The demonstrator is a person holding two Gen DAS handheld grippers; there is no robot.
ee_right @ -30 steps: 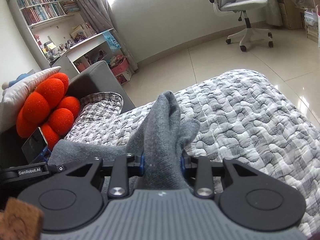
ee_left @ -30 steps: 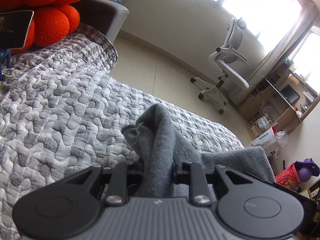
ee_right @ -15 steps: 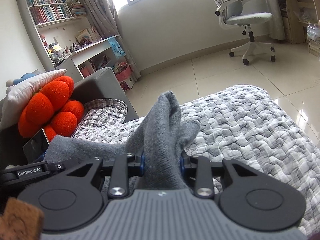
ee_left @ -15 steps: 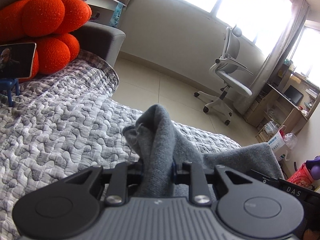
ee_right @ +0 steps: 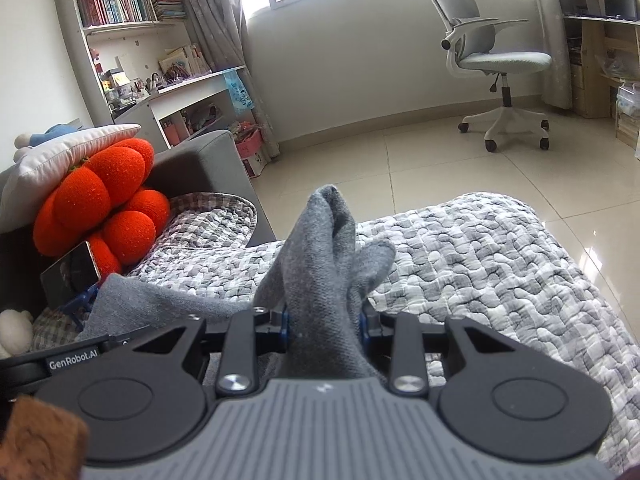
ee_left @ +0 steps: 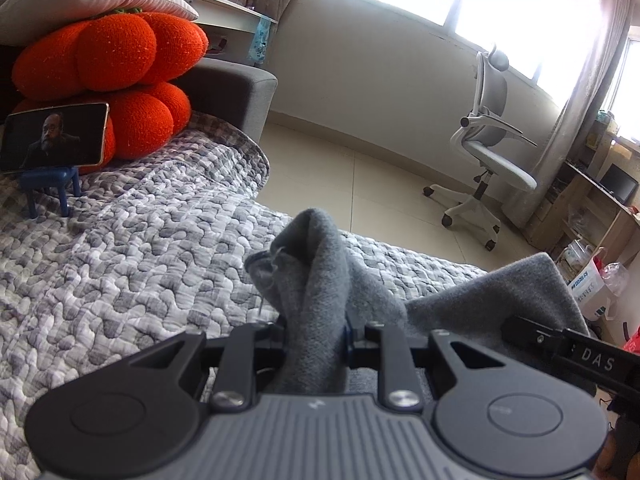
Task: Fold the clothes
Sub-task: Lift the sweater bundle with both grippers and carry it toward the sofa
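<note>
- While both grippers have tilted upward over the last second, bringing more window, wall and office chair (ee_right: 496, 60) into each view, the hold on the cloth is unchanged.
- Left gripper (ee_left: 316, 326): jaws narrowly parted, clamped on a bunched ridge of the grey garment (ee_left: 316, 280), which stands up between the fingers as a peak. Same peak, same shape as a second ago.
- Right gripper (ee_right: 324, 322): jaws a little wider, pinching a thicker gather of the same grey garment (ee_right: 324, 264); two folds of cloth rise above the fingers. No slip visible.
- Garment, location: held at two points, one per gripper, above the quilted grey bedspread (ee_left: 120, 260). A span of it runs sideways between the two tools, seen at right in the left view and at lower left in the right view. How much of it hangs or lies on the bed is hidden beneath the gripper bodies.
- Change noted: the bedspread now fills less of each frame and the pillow over the orange pumpkin cushion (ee_left: 108, 64) has come into the left view; both tools read as lifted and pitched up together.
- Phone on a blue stand (ee_left: 52, 140): near the cushion, well apart from the garment.
- Judgement: the garment edge is being raised with both hands, probably to carry it over for a fold; the fold itself is not yet laid.
</note>
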